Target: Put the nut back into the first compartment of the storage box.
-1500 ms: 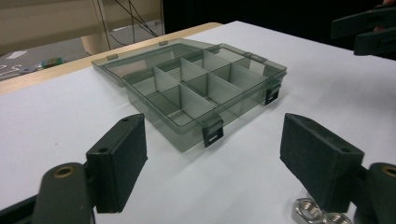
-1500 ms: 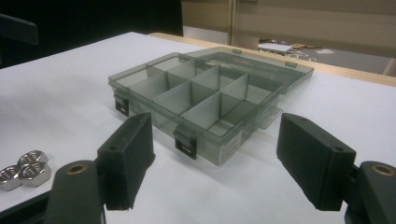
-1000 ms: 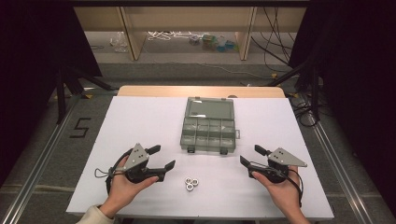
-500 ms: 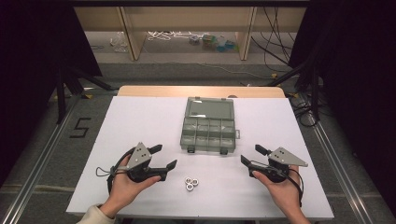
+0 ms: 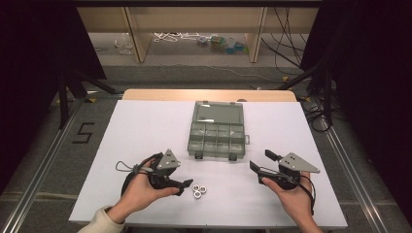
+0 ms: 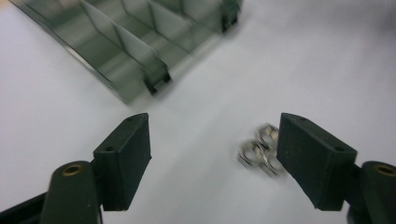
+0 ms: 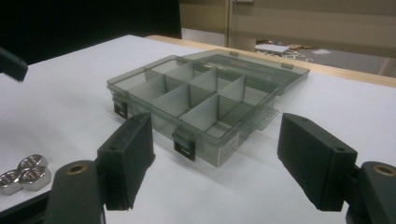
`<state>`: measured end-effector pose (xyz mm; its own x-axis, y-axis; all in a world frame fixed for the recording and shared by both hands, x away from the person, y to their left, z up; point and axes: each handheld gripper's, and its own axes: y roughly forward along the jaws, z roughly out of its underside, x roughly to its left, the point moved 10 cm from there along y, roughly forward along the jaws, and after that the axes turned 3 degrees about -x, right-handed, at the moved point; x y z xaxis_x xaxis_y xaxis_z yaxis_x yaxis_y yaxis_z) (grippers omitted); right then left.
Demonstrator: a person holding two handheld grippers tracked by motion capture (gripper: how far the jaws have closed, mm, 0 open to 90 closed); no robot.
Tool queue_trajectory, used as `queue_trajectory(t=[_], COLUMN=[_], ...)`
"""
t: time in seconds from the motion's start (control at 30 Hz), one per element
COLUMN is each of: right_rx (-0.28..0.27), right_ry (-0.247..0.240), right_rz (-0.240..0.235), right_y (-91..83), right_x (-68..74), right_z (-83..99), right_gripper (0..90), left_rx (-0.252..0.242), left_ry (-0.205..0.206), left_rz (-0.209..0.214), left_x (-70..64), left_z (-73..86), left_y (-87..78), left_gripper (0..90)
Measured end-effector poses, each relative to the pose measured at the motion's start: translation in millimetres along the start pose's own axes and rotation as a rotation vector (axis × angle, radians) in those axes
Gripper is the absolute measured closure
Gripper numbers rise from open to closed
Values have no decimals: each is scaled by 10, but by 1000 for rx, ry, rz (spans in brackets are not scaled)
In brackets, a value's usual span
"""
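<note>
Nuts [image 5: 198,190] beside the box [image 5: 216,130]
Both grippers [image 6: 212,161] [image 7: 215,161] are held wide apart; nuts could be knocked away by a jaw.

Left gripper [image 5: 171,175] held low over the near left of the table, gripped from behind by the left hand [image 5: 141,190], forearm entering from the bottom edge in a light sleeve [image 5: 99,222]. Jaws spread wide and aimed to the right, grey three-cornered plate [image 5: 168,159] tilted on top, cable looped behind at the left. Same jaws seen parted and empty in the left gripper view [image 6: 212,158]. Right gripper [image 5: 265,162] held at the near right by the right hand [image 5: 289,194], pointed leftward and slightly away, jaws likewise wide apart, nothing between them in the right gripper view [image 7: 215,158]. Both grippers kept well apart from each other.
</note>
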<state>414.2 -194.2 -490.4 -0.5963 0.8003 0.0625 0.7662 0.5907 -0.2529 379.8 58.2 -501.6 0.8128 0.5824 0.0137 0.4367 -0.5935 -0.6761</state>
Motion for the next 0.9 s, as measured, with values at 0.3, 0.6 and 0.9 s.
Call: queue_trajectory(t=[0.3, 0.6, 0.9], right_rx=[35, 37, 27], right_ry=[-6, 7, 11], right_rz=[9, -2, -19], right_y=[-16, -11, 14], right_x=[-21, -14, 17], right_z=[39, 47, 44], right_gripper=[278, 283, 285], left_rx=[161, 202, 232], left_ry=[65, 67, 69], left_rz=[59, 58, 63], left_x=[-81, -103, -85], left_z=[47, 48, 107], left_y=[295, 508, 549], left_gripper=[313, 290, 290])
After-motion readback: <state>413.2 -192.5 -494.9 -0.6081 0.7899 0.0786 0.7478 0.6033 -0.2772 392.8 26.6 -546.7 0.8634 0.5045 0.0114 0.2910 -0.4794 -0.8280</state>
